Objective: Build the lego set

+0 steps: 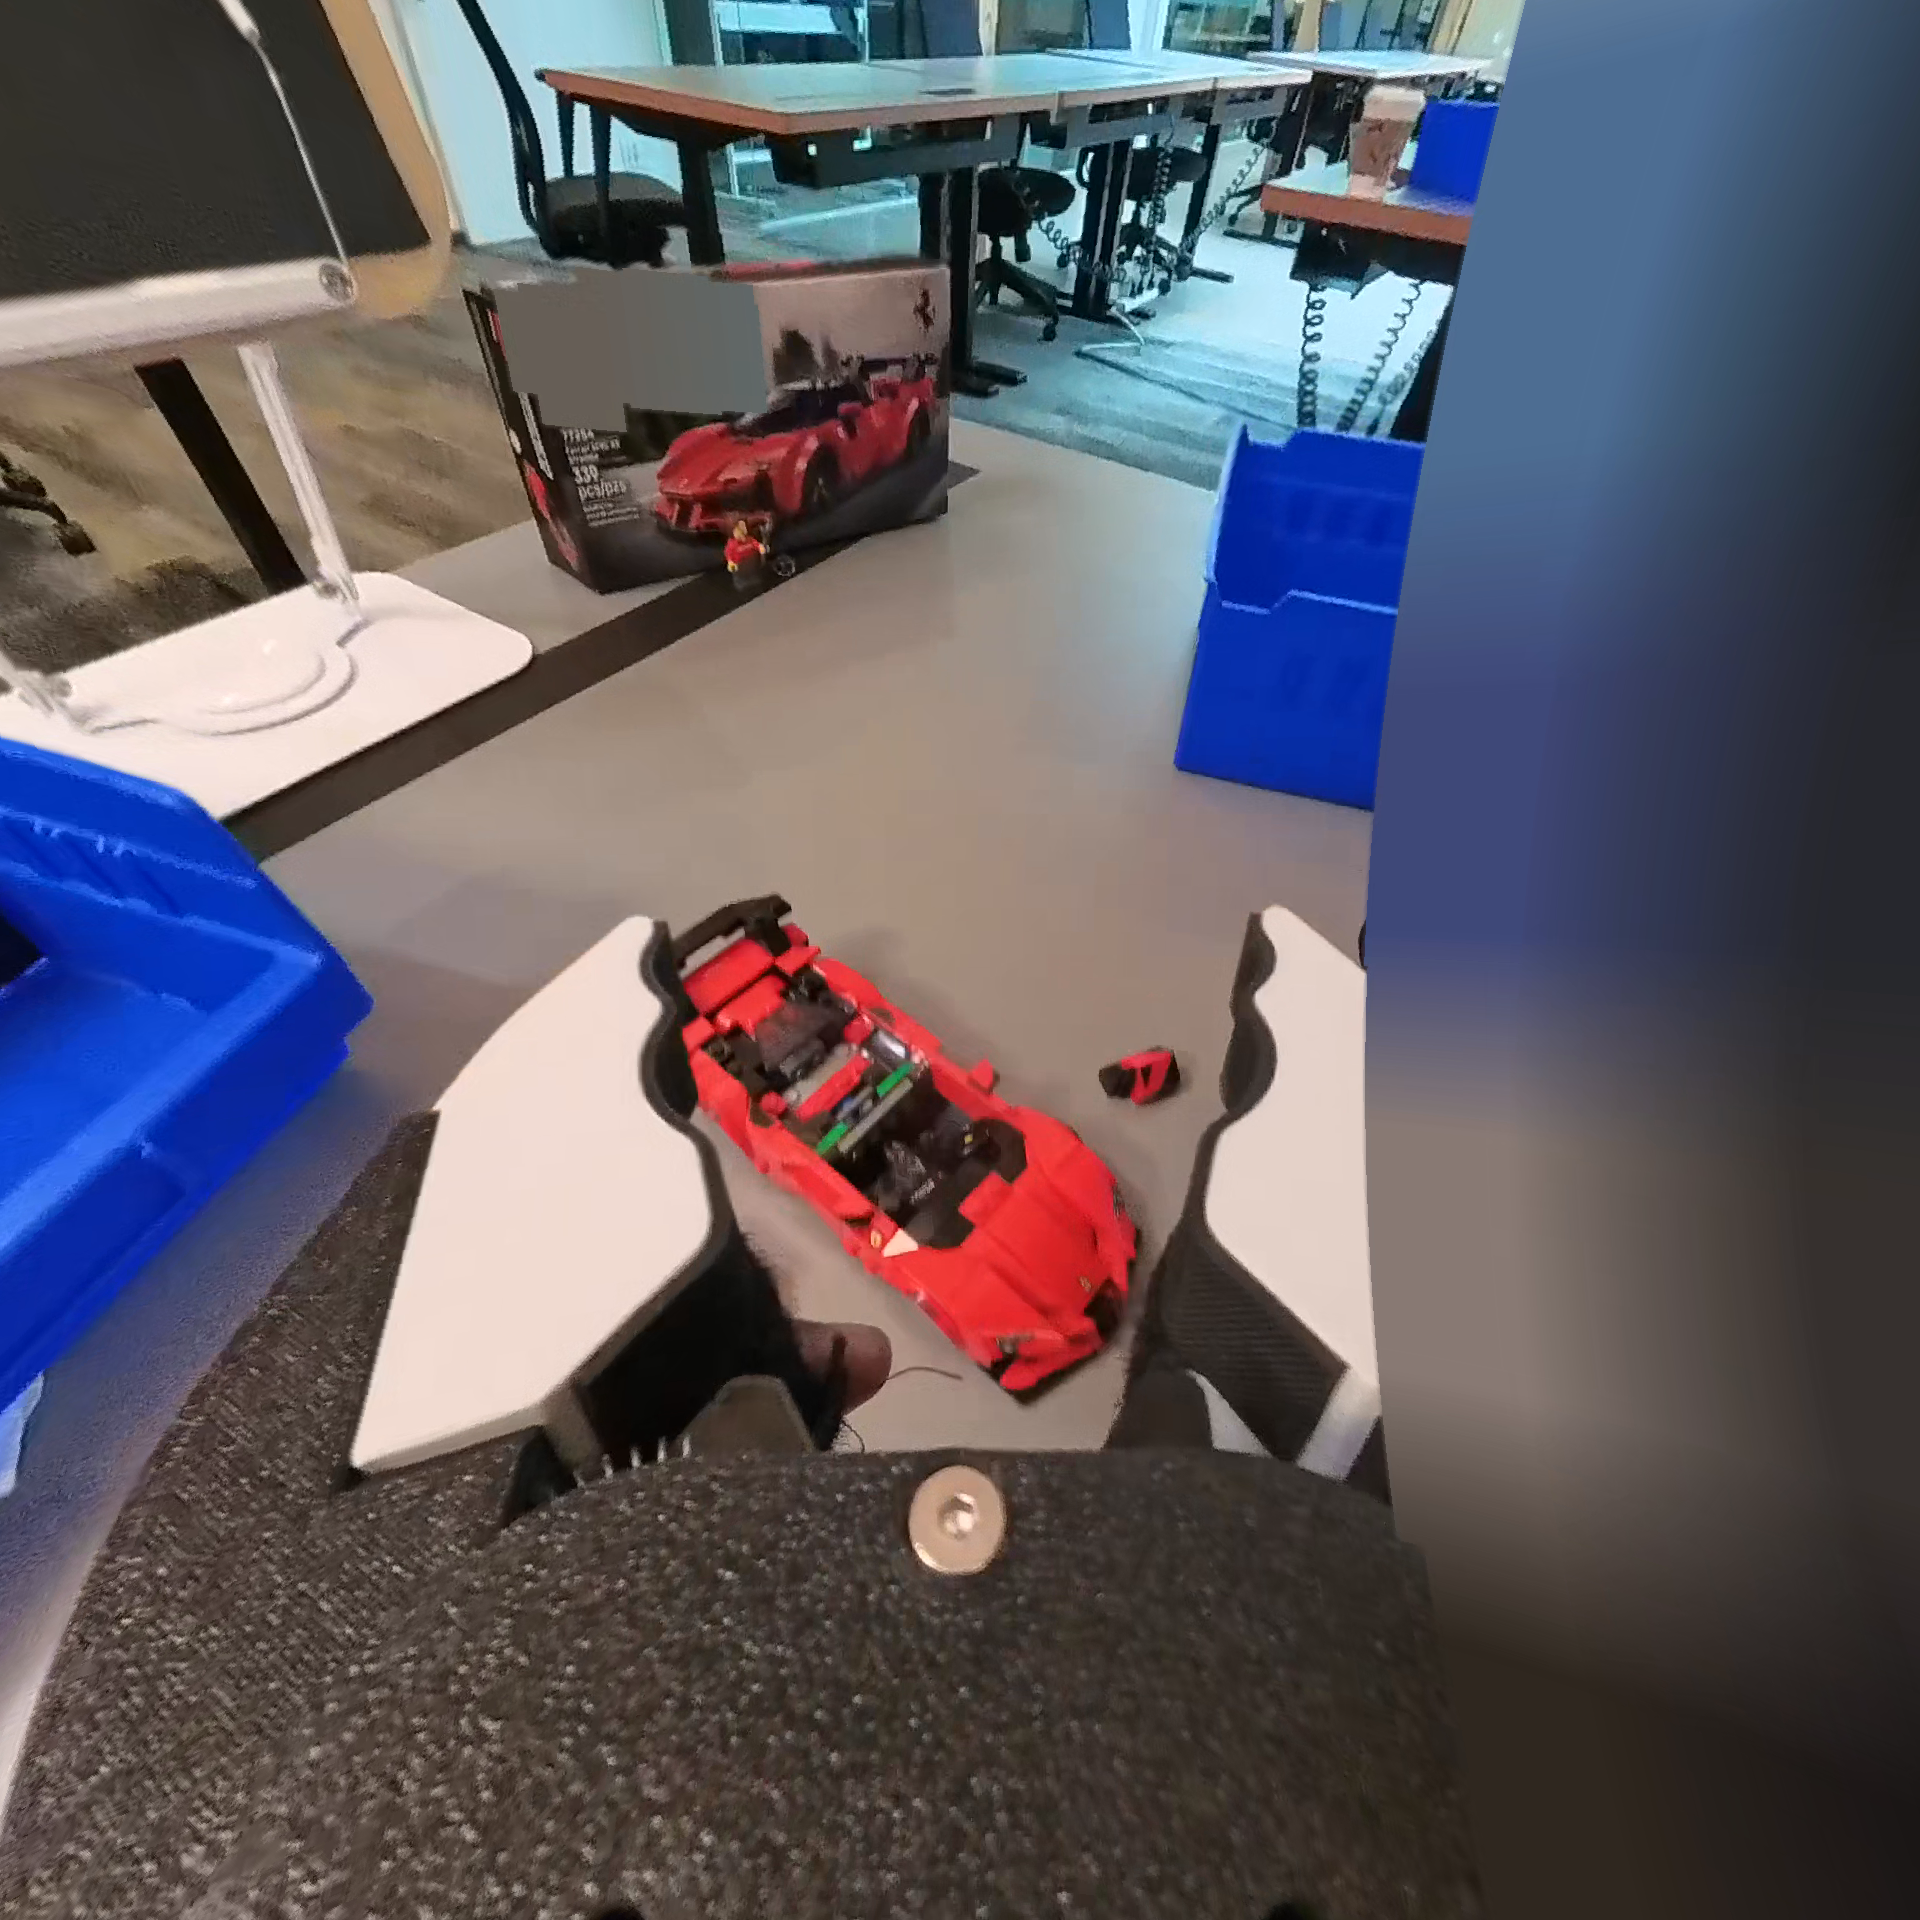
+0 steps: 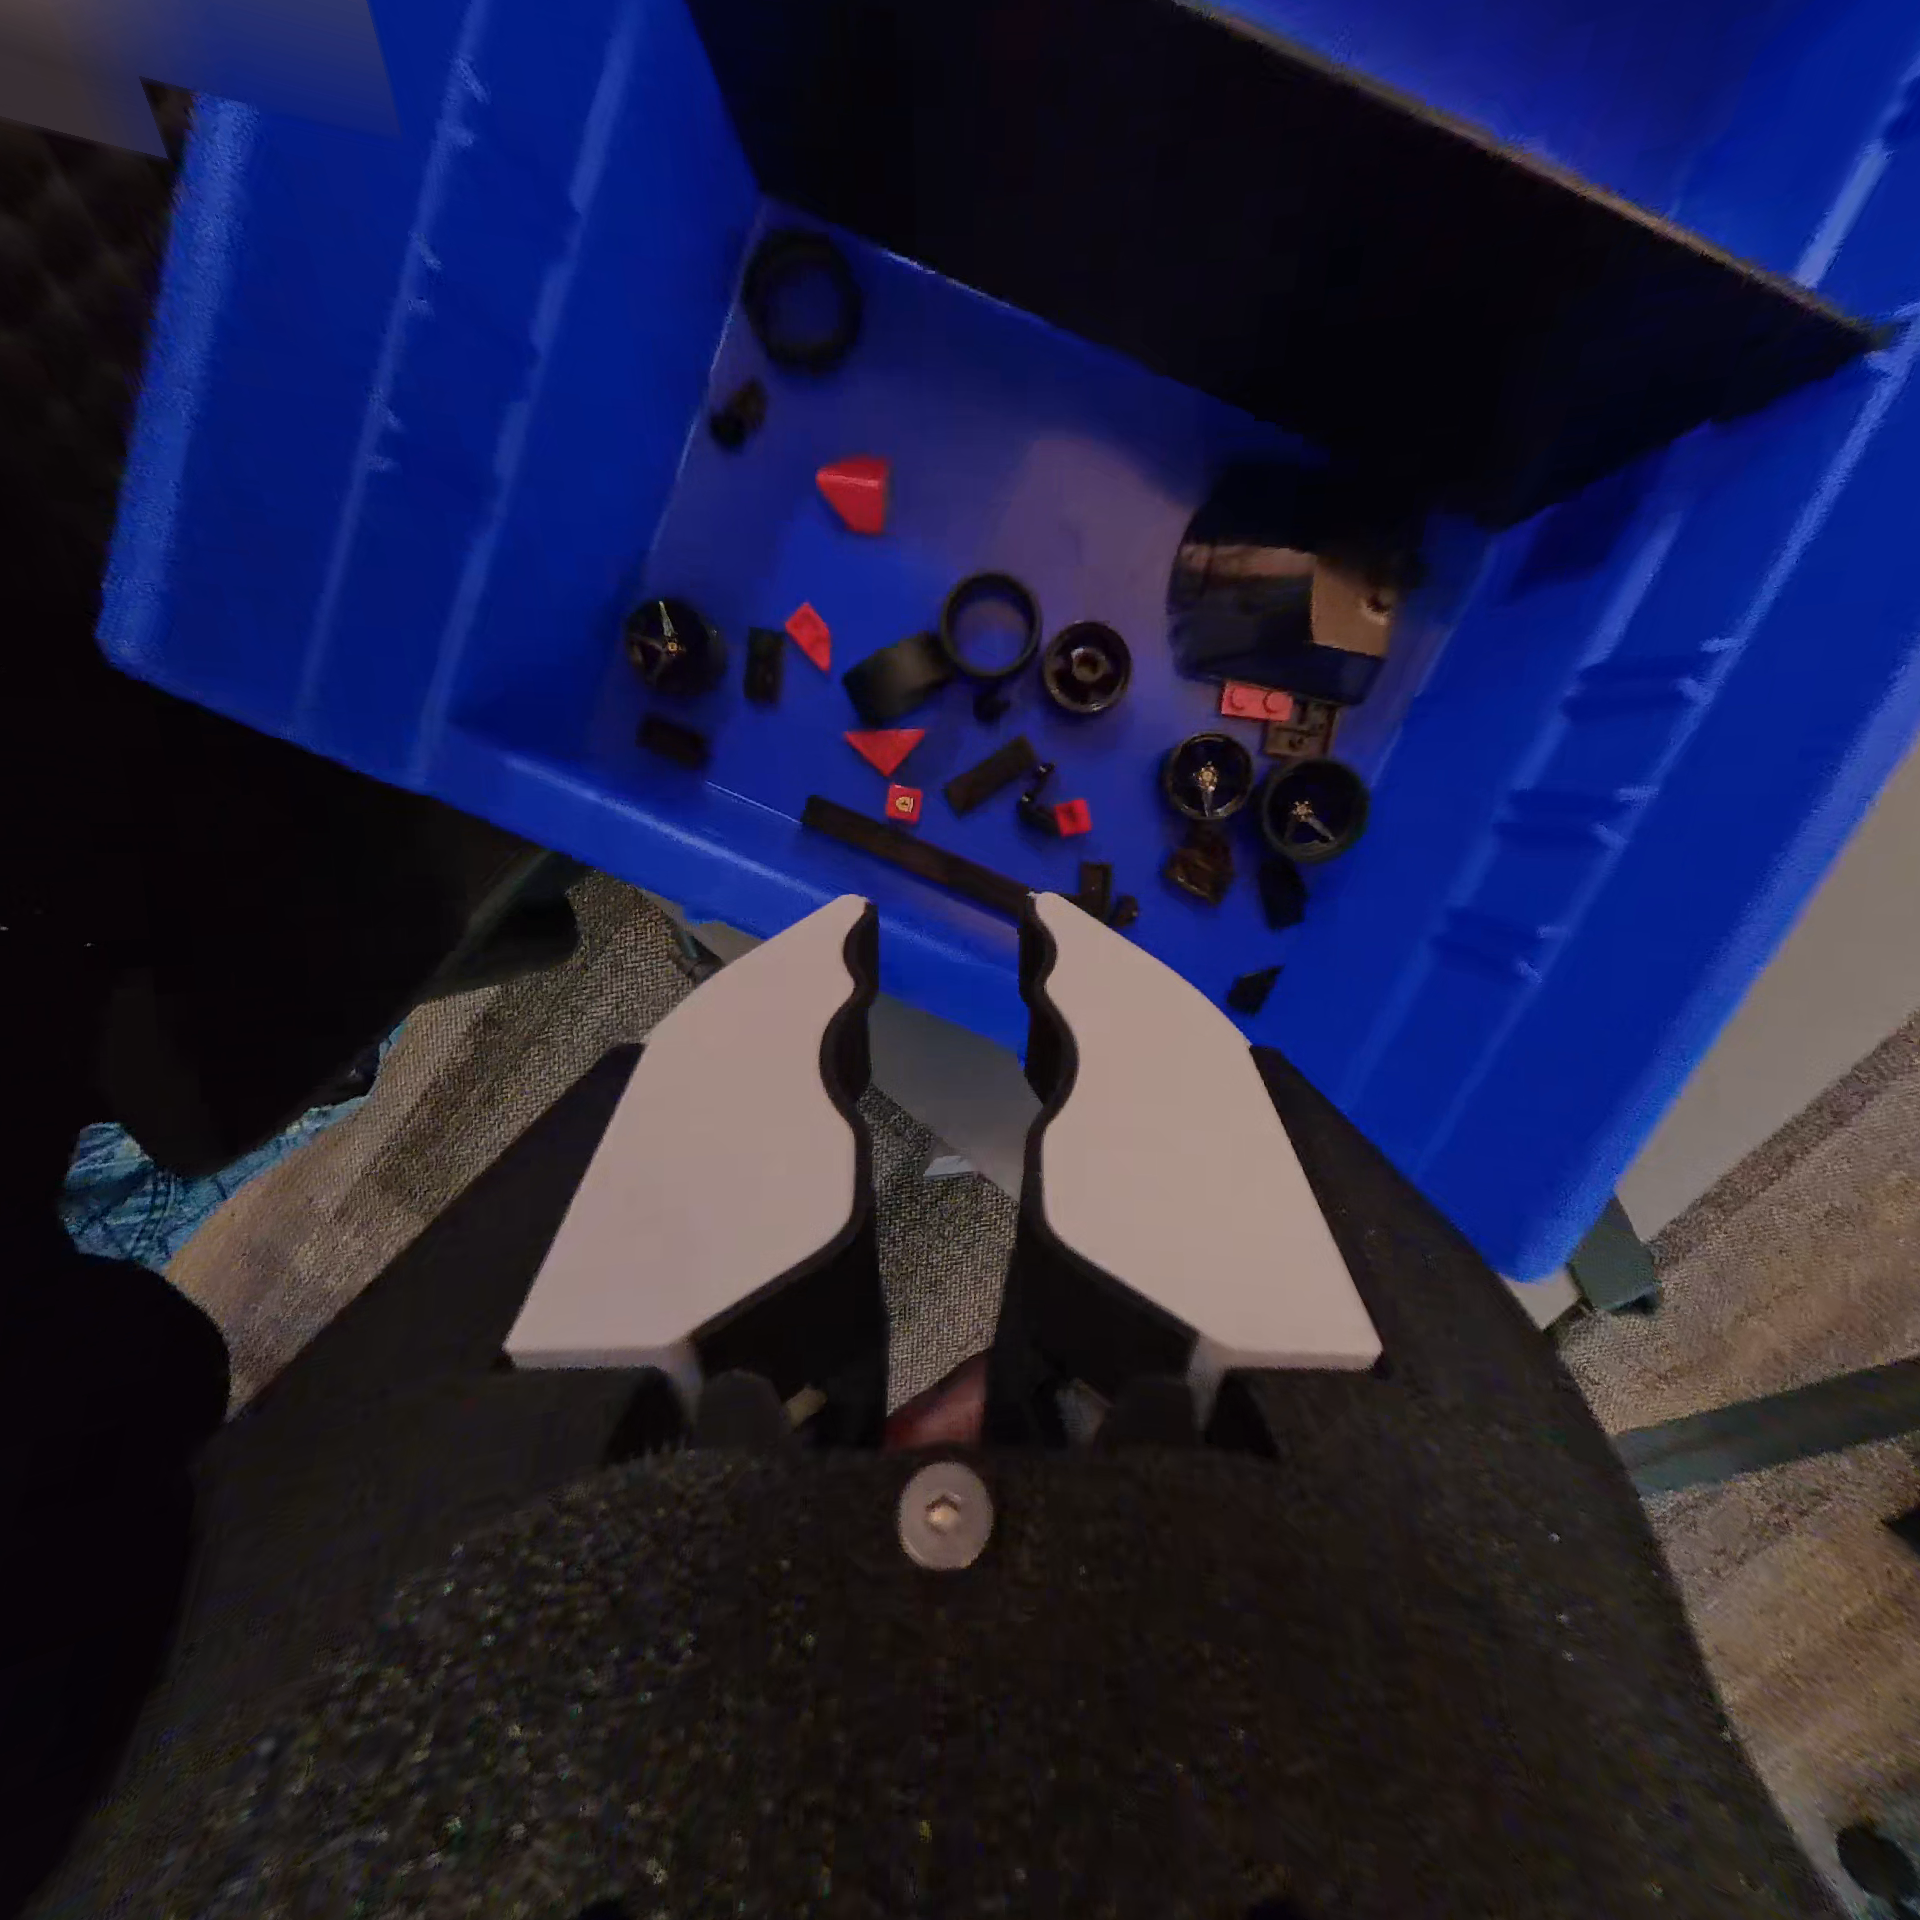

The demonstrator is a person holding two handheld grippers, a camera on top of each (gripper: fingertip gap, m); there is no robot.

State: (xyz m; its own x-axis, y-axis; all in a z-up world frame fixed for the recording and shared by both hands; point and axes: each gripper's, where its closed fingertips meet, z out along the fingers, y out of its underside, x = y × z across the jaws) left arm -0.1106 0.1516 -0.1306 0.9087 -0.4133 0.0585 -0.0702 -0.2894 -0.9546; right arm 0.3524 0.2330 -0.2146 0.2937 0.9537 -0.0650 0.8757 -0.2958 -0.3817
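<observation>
The left gripper (image 1: pixel 956 935) hangs with its white fingers spread wide and empty above a grey tabletop (image 1: pixel 883 748), framing the partly built red brick car (image 1: pixel 904 1132). A small red-and-black loose piece (image 1: pixel 1140 1073) lies just beside the car. Beyond stand the set's printed cardboard box (image 1: pixel 727 426), a white stand base (image 1: pixel 301 665) and blue plastic bins (image 1: pixel 1299 613).

The right gripper (image 2: pixel 948 914), narrowly parted and empty, hovers at the near rim of a blue plastic parts bin (image 2: pixel 416 416) holding scattered black wheels (image 2: pixel 1205 779), black tyre rings (image 2: pixel 989 625) and red wedge pieces (image 2: pixel 854 494).
</observation>
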